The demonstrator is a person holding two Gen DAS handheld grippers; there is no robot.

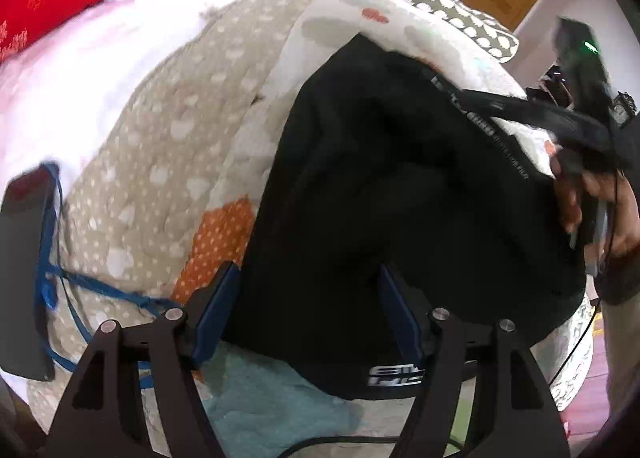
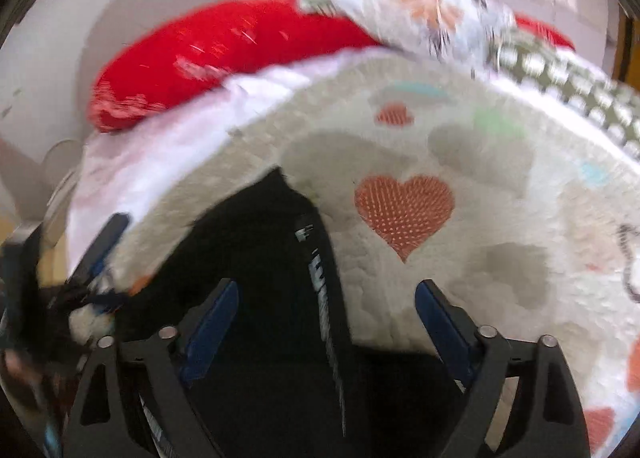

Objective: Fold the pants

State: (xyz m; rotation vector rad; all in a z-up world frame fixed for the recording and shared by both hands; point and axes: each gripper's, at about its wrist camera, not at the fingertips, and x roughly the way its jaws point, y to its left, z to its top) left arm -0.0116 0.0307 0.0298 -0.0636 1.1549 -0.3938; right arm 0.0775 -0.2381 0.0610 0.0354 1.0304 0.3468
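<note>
Black pants (image 1: 400, 198) lie on the patterned quilt (image 1: 160, 162) of a bed, their long axis running from about 6 o'clock near the left gripper (image 1: 308, 314) toward 1 o'clock. The left gripper stands released, blue pads astride the near hem edge without pressing it. The right gripper (image 2: 328, 322), likewise released, straddles the lettered side stripe (image 2: 320, 278) at its 12 o'clock. Judged from this, both tools sit at cloth edges; the left is nearer the hem.
</note>
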